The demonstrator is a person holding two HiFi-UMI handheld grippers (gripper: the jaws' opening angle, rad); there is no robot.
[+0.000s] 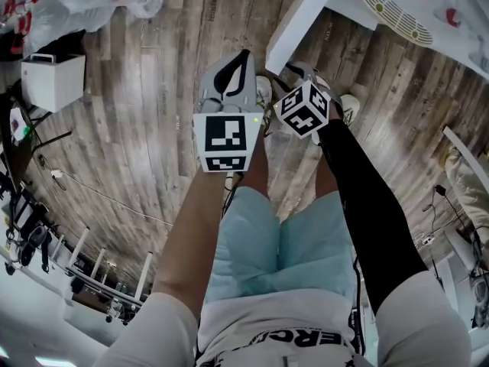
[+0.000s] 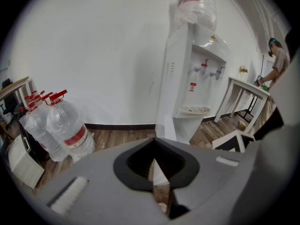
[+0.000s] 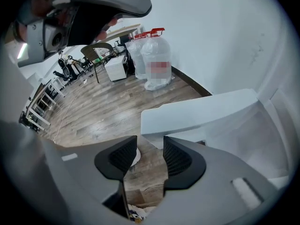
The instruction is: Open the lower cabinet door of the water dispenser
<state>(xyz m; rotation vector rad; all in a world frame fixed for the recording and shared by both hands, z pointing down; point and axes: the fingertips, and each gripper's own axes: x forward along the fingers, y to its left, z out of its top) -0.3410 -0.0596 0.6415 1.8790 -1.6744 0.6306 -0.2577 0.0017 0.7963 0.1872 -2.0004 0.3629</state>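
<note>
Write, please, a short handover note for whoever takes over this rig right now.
Left gripper: jaws shut, nothing between them.
Right gripper: jaws open, empty, above the wooden plank floor close to the door.
The tall white water dispenser stands against the wall; its white lower cabinet door appears swung out towards the person.
Done: door looks open.
Left: confirm it is fully open; neither gripper holds it.

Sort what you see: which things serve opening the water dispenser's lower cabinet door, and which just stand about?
For the job: water dispenser, left gripper, right gripper.

Standing about: spare water bottles, white table, white box.
</note>
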